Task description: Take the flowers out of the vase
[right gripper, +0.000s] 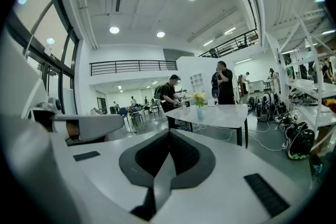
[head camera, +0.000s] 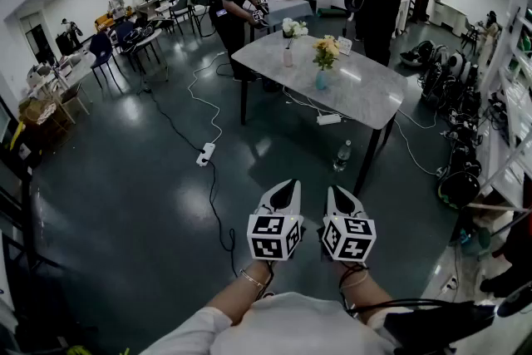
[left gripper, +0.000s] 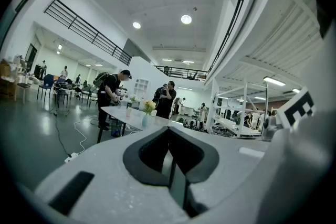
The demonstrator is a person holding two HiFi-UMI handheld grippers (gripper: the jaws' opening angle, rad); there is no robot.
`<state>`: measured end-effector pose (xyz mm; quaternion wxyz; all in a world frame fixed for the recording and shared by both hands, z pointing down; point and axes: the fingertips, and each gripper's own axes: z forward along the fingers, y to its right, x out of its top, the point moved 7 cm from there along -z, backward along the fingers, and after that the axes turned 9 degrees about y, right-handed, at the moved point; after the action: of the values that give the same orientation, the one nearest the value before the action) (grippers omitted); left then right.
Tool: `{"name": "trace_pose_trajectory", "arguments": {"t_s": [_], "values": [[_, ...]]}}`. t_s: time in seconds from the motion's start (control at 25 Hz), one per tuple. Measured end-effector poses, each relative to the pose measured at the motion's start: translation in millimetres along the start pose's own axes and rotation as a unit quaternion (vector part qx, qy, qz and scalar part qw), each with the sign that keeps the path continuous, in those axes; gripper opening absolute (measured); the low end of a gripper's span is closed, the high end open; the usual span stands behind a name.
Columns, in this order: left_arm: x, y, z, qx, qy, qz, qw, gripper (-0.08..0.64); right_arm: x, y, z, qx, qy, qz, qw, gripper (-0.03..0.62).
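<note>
Flowers (head camera: 326,50) are sat in the vase (head camera: 321,80) on the table (head camera: 366,96), upper middle of the frame; the stems are too tiny to be made out. Left gripper (head camera: 290,184) and right gripper (head camera: 332,189) are held well apart from it, lower middle, jaws pressed together, empty. A bottle (head camera: 342,155) is stood in between.

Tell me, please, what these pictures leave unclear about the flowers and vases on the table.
- Yellow flowers: too small in every view to count stems.
- Blue vase: too distant in the head view to show any water.
- Pale vase under the white flowers: tiny, its contents unreadable in all views.
</note>
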<state>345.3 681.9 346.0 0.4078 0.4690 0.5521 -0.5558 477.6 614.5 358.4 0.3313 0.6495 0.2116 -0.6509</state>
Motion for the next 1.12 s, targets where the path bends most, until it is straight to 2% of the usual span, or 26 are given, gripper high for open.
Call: {"name": "trace_pose_trajectory", "arguments": {"t_s": [0.48, 0.96, 1.12], "values": [[-1.3, -26.6, -4.8, 0.014, -0.001, -0.007, 0.9999, 0.009, -10.9, -15.1, 9.6, 0.0, -0.01, 0.009, 1.0, 0.005], [5.9, -92.2, 2.7, 0.006, -0.012, -0.003, 0.9999, 0.009, -19.3, -40.6, 54.1, -0.04, -0.011, 0.022, 0.999, 0.006], [-0.3, -112.4, 1.6, 0.009, -0.023, -0.005, 0.9997, 0.009, -31.2, -45.5, 61.7, -0.055, -0.027, 0.025, 0.998, 0.006]]}}
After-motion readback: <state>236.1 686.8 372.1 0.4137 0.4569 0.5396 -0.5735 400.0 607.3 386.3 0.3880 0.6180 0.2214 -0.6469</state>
